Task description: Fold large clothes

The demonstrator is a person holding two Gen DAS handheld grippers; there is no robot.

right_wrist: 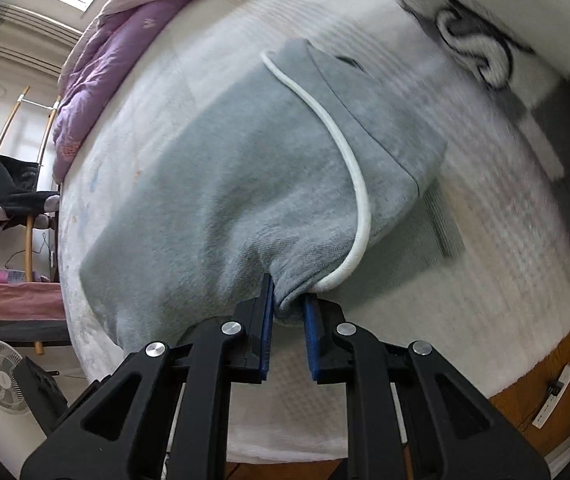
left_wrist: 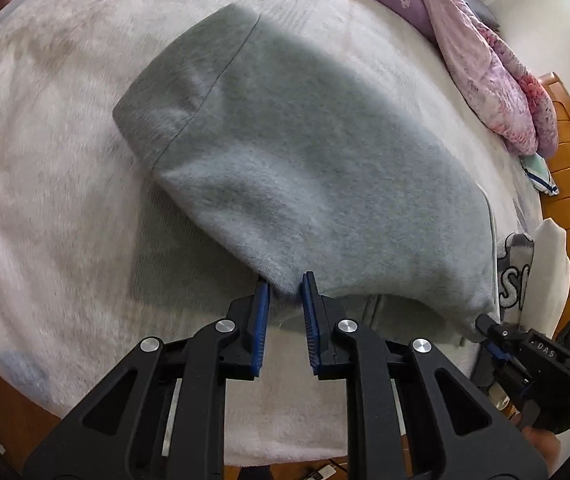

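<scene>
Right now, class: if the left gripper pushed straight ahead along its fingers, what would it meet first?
The left gripper is already pinching the grey garment at its edge, so it would meet that fabric first, probably with the bed cover underneath.

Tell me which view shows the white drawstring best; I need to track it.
The right wrist view: the drawstring curves unobstructed across the grey hoodie down toward the right gripper. The left wrist view shows no drawstring, only hoodie fabric.

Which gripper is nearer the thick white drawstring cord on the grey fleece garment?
Right. The right gripper grips the grey fleece garment beside the white drawstring cord; the left gripper grips another edge, no cord nearby.
</scene>
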